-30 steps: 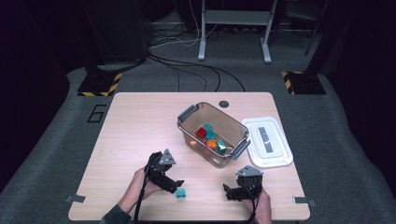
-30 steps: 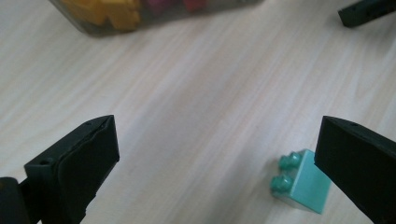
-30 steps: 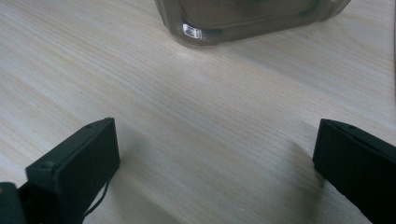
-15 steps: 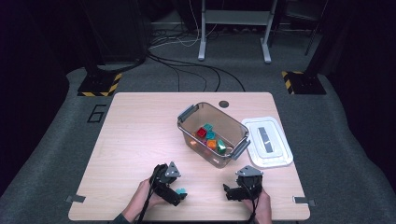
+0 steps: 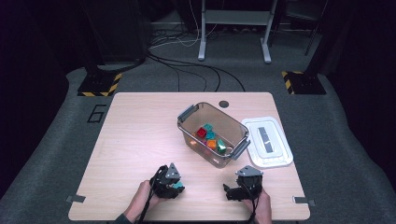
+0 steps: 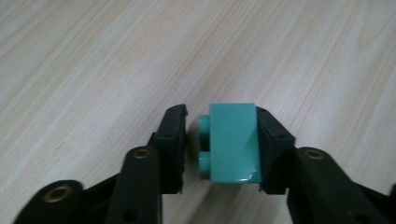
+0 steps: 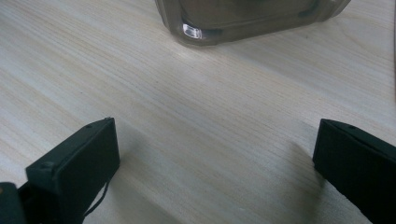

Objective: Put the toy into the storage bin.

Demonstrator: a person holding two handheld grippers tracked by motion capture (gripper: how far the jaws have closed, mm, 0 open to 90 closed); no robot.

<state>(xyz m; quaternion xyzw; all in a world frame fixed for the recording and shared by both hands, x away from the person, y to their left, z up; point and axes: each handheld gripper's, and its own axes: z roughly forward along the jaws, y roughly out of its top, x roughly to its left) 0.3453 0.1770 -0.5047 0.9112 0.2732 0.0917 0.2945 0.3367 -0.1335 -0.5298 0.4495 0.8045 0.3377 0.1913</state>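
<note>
low in the middle of the left gripper view, the left gripper (image 6: 222, 144) has just been closing its jaws on a teal brick (image 6: 232, 142) lying on the table (image 6: 93, 56) (studs against one pad, flat side against the other). at the lower right of the high view, the right gripper (image 5: 232, 191) rests with its jaws wide apart, holding nothing, just below the clear bin (image 5: 236, 131).
</note>
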